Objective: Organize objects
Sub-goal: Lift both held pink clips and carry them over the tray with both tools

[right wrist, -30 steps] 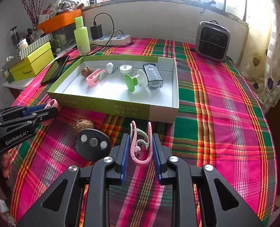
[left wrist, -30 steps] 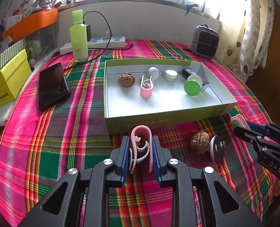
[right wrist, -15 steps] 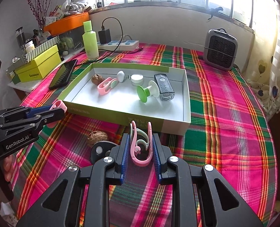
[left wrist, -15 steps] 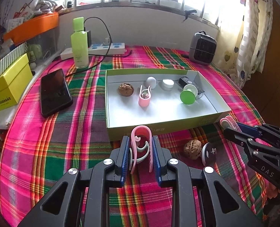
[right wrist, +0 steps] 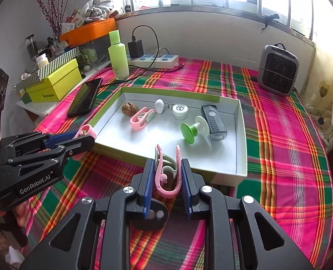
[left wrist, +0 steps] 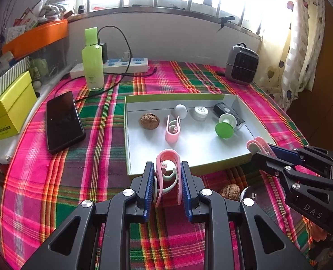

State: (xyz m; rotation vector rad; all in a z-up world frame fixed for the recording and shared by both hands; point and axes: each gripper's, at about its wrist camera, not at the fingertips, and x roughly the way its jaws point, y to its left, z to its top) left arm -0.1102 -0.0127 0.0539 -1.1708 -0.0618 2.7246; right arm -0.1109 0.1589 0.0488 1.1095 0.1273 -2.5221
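My left gripper [left wrist: 167, 168] is shut on a pink clip [left wrist: 166, 157] with a pale green inner spring, just in front of the near wall of the green-rimmed white box [left wrist: 126, 135]. My right gripper [right wrist: 167, 166] is shut on a second pink clip [right wrist: 166, 186] over the box's [right wrist: 241, 148] near wall. Each gripper shows in the other's view: right gripper [left wrist: 263, 148], left gripper [right wrist: 85, 135]. Inside the box lie a walnut [left wrist: 149, 121], a third pink clip [left wrist: 172, 130], a white knob [left wrist: 180, 111], a white cap [left wrist: 200, 112], a green suction cup [left wrist: 225, 128] and a black grater [right wrist: 213, 123].
On the plaid cloth in front of the box lie a loose walnut [left wrist: 229, 192] and a black round disc [right wrist: 150, 218], half hidden under my right fingers. A phone [left wrist: 63, 121], green bottle [left wrist: 92, 63], power strip [left wrist: 121, 65], yellow box [left wrist: 9, 112] and small heater [left wrist: 241, 65] stand around.
My right gripper has risen and drifted toward the box with its clip; the black disc now lies under its fingers. The left gripper keeps its clip almost still.
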